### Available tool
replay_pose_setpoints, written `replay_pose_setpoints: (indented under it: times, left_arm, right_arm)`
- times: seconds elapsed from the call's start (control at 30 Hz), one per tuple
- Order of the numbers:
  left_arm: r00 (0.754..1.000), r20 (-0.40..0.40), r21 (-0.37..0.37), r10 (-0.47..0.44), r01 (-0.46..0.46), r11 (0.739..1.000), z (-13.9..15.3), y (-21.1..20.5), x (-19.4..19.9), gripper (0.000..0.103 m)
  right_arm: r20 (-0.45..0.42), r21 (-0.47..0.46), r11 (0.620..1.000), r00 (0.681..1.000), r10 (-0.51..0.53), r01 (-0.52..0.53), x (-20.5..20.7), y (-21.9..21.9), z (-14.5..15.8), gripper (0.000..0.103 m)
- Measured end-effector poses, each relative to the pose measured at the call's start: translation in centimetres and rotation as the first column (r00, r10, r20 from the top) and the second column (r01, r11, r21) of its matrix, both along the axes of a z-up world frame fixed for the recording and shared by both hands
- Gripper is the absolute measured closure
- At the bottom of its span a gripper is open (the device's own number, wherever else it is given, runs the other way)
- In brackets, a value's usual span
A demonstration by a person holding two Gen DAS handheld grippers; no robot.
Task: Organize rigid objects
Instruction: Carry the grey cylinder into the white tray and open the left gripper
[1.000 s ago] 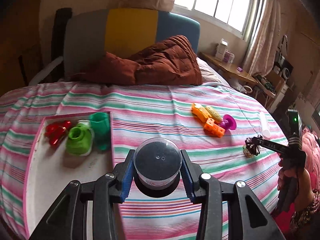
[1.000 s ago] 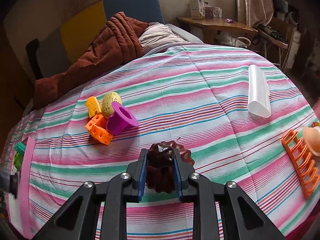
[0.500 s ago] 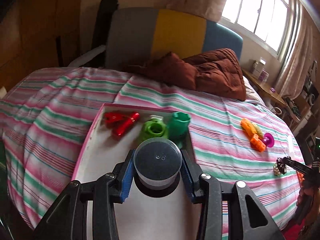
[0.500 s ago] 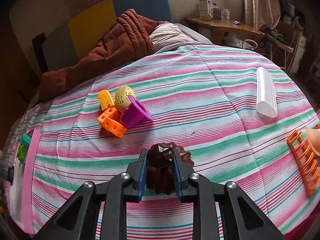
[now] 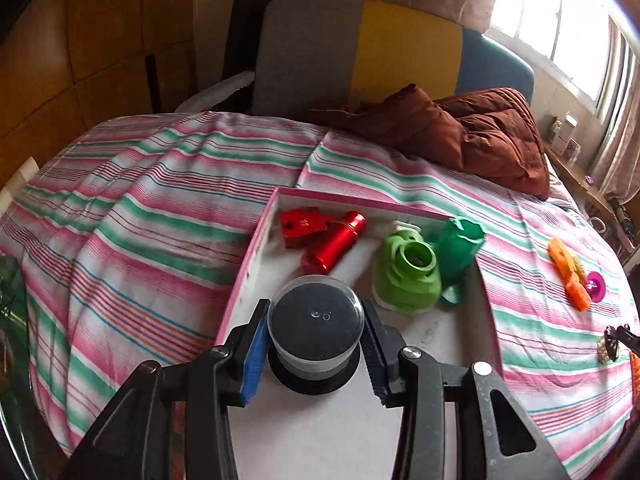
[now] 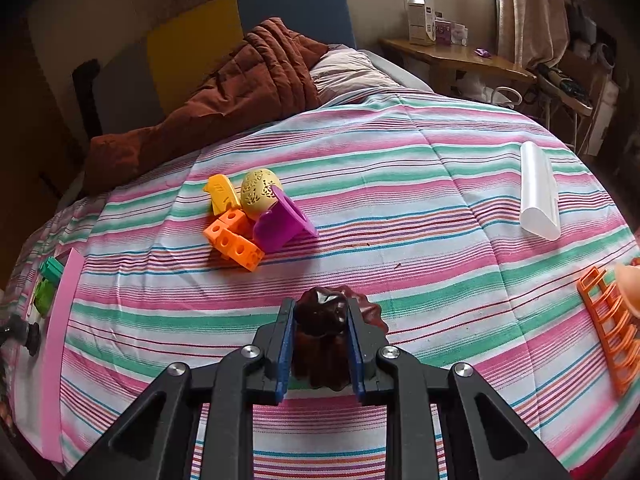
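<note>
My left gripper (image 5: 316,336) is shut on a round black cup with a clear base (image 5: 316,320) and holds it over the near part of a pink-rimmed white tray (image 5: 256,248). In the tray lie a red star piece (image 5: 300,224), a red cylinder (image 5: 336,244), a light green piece (image 5: 408,272) and a dark green cup (image 5: 460,244). My right gripper (image 6: 320,332) is shut on a dark brown fluted mould (image 6: 324,320) above the striped bed. The tray's pink rim (image 6: 60,320) shows at the left of the right wrist view.
On the bed lie an orange block (image 6: 234,242), a yellow piece (image 6: 220,196), a yellow egg (image 6: 260,192), a purple cone (image 6: 280,224), a white tube (image 6: 538,196) and an orange rack (image 6: 612,328). A brown quilt (image 5: 460,132) lies by the headboard.
My left gripper has swung left with the cup, from over the bed to over the tray. My right gripper has moved slightly with the mould still held.
</note>
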State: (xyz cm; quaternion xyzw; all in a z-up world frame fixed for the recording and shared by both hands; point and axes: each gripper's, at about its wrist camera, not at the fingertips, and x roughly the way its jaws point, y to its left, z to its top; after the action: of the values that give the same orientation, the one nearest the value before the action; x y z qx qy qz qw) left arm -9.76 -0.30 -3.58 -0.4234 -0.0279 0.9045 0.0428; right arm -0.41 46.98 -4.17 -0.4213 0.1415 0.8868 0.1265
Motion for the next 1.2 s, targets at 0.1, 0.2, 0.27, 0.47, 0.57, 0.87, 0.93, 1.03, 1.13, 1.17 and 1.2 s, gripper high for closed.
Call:
replay_pose_setpoints:
  times: [0.1, 0.2, 0.27, 0.47, 0.57, 0.87, 0.93, 1.03, 1.13, 1.17, 1.2]
  left_arm:
    - [1.000, 0.008, -0.042, 0.019, -0.019, 0.999, -0.3, -0.2, -0.9, 0.060]
    - [0.998, -0.010, -0.091, 0.057, -0.058, 0.994, 0.0, -0.5, -1.1, 0.058]
    - [0.996, -0.026, -0.093, 0.080, -0.082, 0.992, 0.3, -1.0, -0.8, 0.057]
    - [0.994, -0.051, -0.025, 0.095, -0.096, 0.995, 1.0, -1.7, 1.2, 0.057]
    - [0.992, -0.064, 0.015, 0.108, -0.107, 0.994, 1.2, -2.2, 2.2, 0.056]
    - [0.993, -0.075, 0.083, 0.087, -0.081, 0.993, 1.6, -2.9, 3.5, 0.052]
    - [0.995, -0.068, 0.105, 0.079, -0.071, 0.992, 1.6, -3.0, 3.7, 0.052]
    - [0.995, -0.066, 0.055, 0.072, -0.068, 0.996, 1.5, -2.6, 4.1, 0.052]
    - [0.997, -0.058, 0.012, 0.054, -0.053, 0.999, 0.9, -2.2, 4.5, 0.052]
    - [0.997, -0.052, -0.001, 0.053, -0.053, 0.999, 0.6, -2.1, 4.5, 0.052]
    - [0.998, -0.046, -0.009, 0.053, -0.053, 0.999, 0.4, -2.1, 4.4, 0.052]
  right_arm:
    - [-0.003, -0.003, 1.000, 1.000, -0.003, 0.003, 0.1, 0.0, 0.0, 0.079]
    - [-0.006, 0.001, 1.000, 1.000, -0.002, 0.002, 0.0, 0.0, 0.0, 0.079]
    - [-0.008, 0.005, 1.000, 1.000, -0.001, 0.001, 0.1, 0.0, 0.0, 0.079]
    - [-0.015, -0.001, 1.000, 1.000, -0.008, 0.008, 0.2, 0.0, 0.0, 0.079]
    - [-0.030, -0.005, 1.000, 0.999, -0.011, 0.011, 0.3, -0.1, 0.3, 0.079]
    - [-0.088, -0.020, 0.999, 0.995, 0.047, -0.049, 0.6, -2.1, 1.9, 0.079]
    - [-0.091, -0.035, 0.997, 0.993, 0.069, -0.072, 0.6, -2.9, 2.2, 0.079]
    - [-0.100, -0.061, 0.991, 0.989, 0.112, -0.118, 0.6, -4.7, 2.8, 0.079]
    - [-0.112, -0.091, 0.980, 0.980, 0.166, -0.176, 0.5, -6.9, 3.5, 0.079]
    - [-0.116, -0.096, 0.976, 0.976, 0.186, -0.198, 0.5, -7.8, 3.8, 0.079]
    - [-0.120, -0.097, 0.971, 0.972, 0.204, -0.216, 0.4, -8.7, 4.1, 0.079]
